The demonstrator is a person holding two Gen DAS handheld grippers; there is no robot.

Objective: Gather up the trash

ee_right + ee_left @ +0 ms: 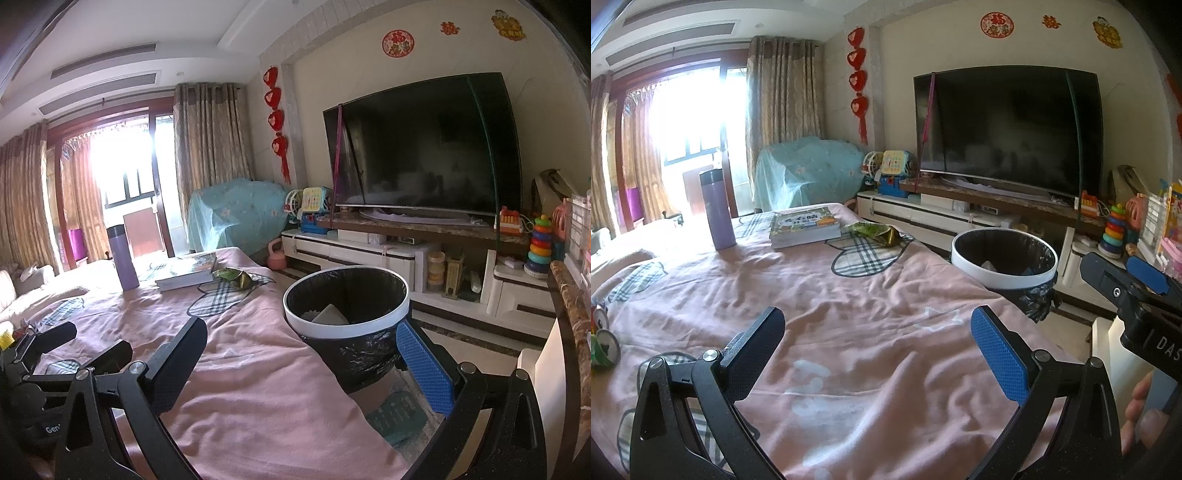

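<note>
Hidden: at the left edge of my left view I see cans (605, 345), cut off by the frame; I cannot make out their labels. The bin's (347, 317) contents are hard to read, only pale scraps on a black liner.
Left gripper (879, 350): my jaws stand wide apart, empty, above the pink cloth (849, 314) on the counter, touching nothing.
Right gripper (310, 365): jaws wide apart, empty; the bin shows between them, and I cannot tell whether the blue pad touches its liner.
Wrapper (877, 233): crumpled green and gold, lying flat at the far end of the counter, just beside the books (803, 227); its long axis runs left to right in my left view.
Flask (717, 210): upright, left of the books.
Bin: off the counter's right edge, mouth up.
</note>
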